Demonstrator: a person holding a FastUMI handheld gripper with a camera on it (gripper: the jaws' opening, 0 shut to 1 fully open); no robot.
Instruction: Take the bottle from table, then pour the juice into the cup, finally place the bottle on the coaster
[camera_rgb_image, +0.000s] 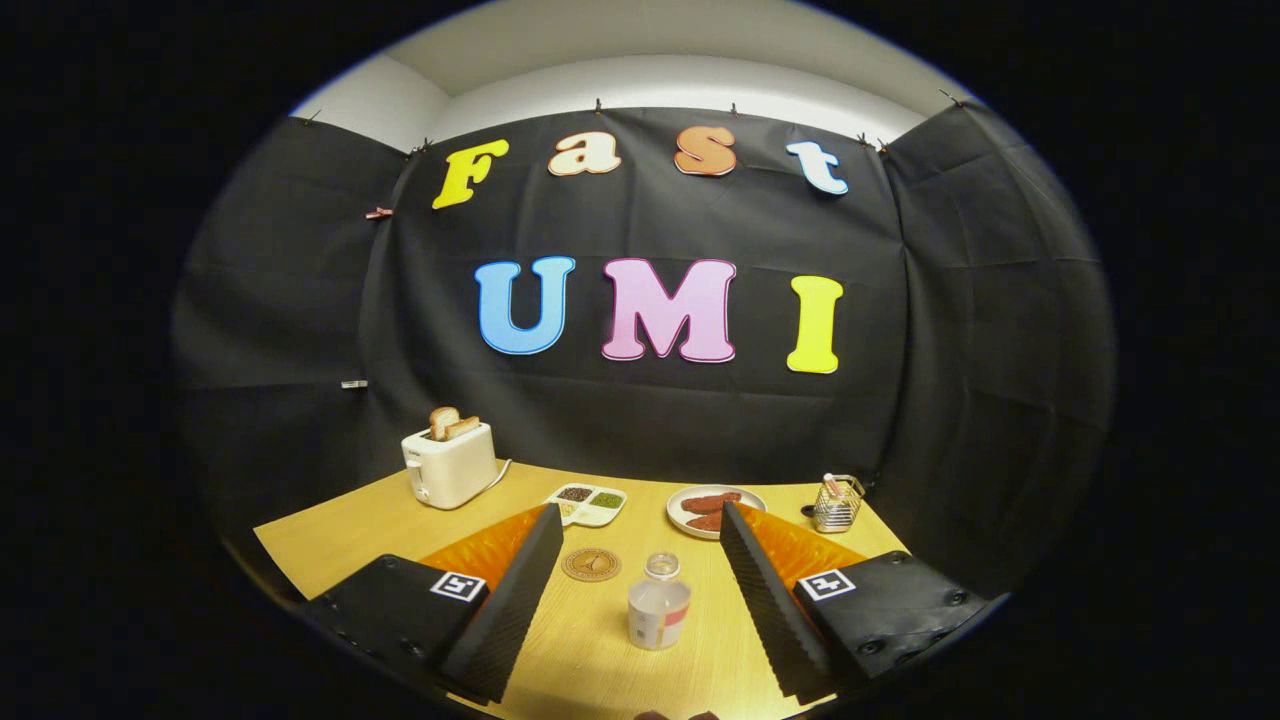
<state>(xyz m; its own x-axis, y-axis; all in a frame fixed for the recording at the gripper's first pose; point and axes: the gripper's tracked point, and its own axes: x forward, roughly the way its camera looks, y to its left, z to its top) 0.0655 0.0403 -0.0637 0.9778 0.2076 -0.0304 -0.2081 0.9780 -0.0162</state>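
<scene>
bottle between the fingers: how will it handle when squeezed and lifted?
The bottle looks like thin clear plastic, so it probably dents. Short and upright, it seems unlikely to tip. The open gripper straddles it without touching.

The gripper (640, 512) is showing two long wedge-shaped fingers (510, 600), one to each side of the bottle (659, 610), and they are standing wide apart with nothing pressed between them. Their inner faces, turned toward the bottle, are carrying fine saw-tooth ribbing from base to tip. Their upper faces, sloping away from the bottle, are showing a finely grained texture. Behind each finger a black block with rounded corners (890, 605) is sitting, farther out from the bottle. Each block is wearing a small white square marker (823, 583) with a black pattern on its bottle-side corner. Small dark screws (868, 646) are dotting the blocks' outer edges.
</scene>
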